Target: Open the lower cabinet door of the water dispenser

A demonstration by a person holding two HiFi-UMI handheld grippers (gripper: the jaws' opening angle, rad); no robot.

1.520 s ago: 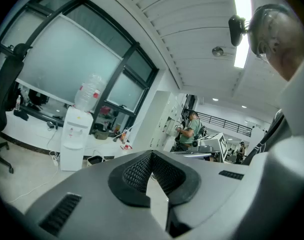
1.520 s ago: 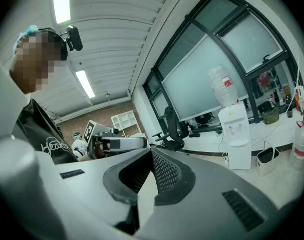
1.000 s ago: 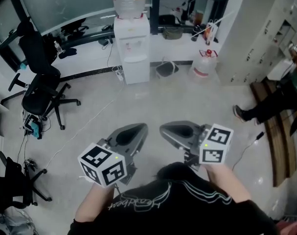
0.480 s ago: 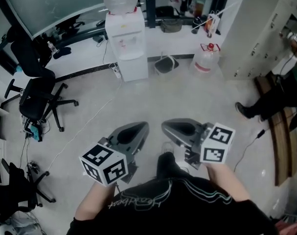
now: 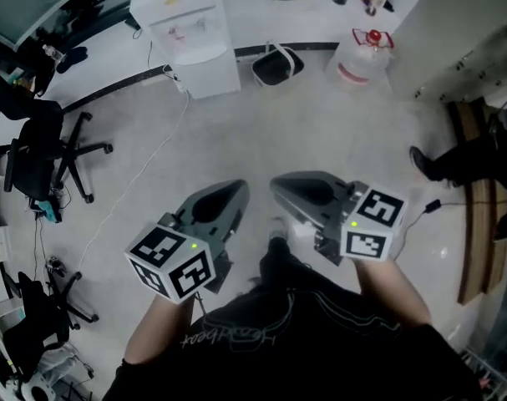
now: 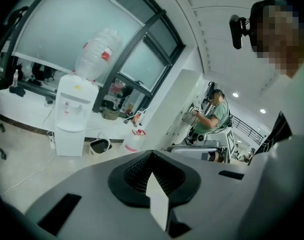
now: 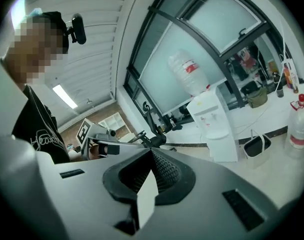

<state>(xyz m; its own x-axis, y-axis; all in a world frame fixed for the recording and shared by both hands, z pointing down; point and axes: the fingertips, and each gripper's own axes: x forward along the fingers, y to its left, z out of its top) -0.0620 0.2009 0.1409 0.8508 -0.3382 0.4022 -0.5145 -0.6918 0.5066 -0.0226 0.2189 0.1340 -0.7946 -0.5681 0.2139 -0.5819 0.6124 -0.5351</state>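
- Left gripper (image 5: 235, 190): jaws pressed fully together, nothing between them, touching nothing. It is held over bare floor just ahead of the wearer's body.
- Right gripper (image 5: 276, 185): jaws likewise together, empty, clear of every object. It sits just beside the left gripper, with the tips near each other but apart.
- The hands under the marker cubes are mostly covered by the grippers, and only the forearms show.
- Cable (image 5: 128, 199): lies across the floor and runs up toward the dispenser's base.
- Chair (image 5: 36, 161): at the left, well apart from both grippers.
- Leg (image 5: 433, 165): a person's leg and shoe enter from the right edge, and the rest is cut off.
- Dispenser (image 5: 186, 32): stands at the far wall, ahead and left of the grippers and well apart from both.
- Lower door (image 5: 213, 78): looks shut against the cabinet. Its seam and handle are too small to make out.
- Bin (image 5: 278, 63): on the floor just right of the dispenser.
- Jug (image 5: 363, 57): on the floor, further right.
- Bottle (image 6: 97, 51): seated on top of the dispenser in the left gripper view. It is cut off at the top edge in the head view.
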